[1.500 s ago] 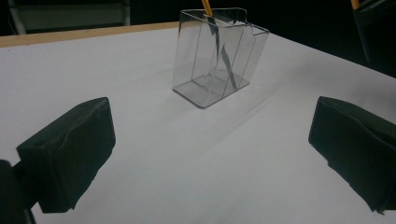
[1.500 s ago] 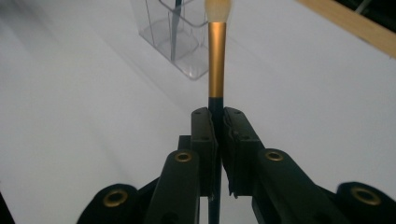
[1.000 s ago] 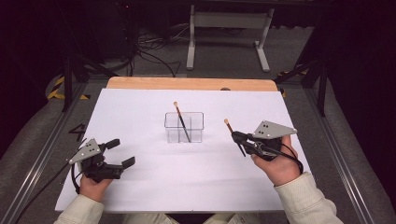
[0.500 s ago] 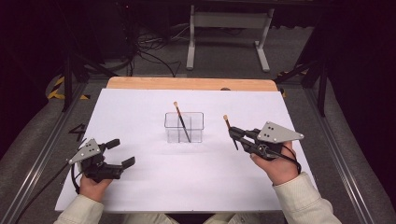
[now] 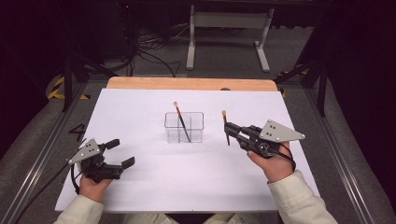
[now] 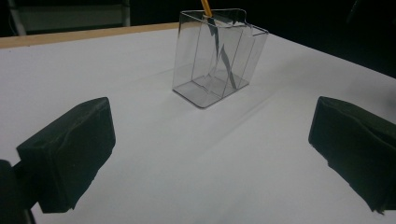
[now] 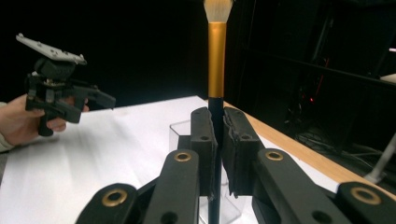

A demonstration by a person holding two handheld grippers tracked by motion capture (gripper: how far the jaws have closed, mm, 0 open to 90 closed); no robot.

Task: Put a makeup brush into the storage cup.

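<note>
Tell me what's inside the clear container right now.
The clear container holds one brush, leaning with its pale bristle tip above the rim. Inner dividers split it into compartments; which one the brush's foot rests in is unclear. A second brush is outside, in the right hand-held gripper.

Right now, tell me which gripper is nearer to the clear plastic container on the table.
Right. The right gripper, shut on a makeup brush, sits just to the right of the clear container. The left gripper, jaws open, rests farther off, toward the table's near left.
</note>
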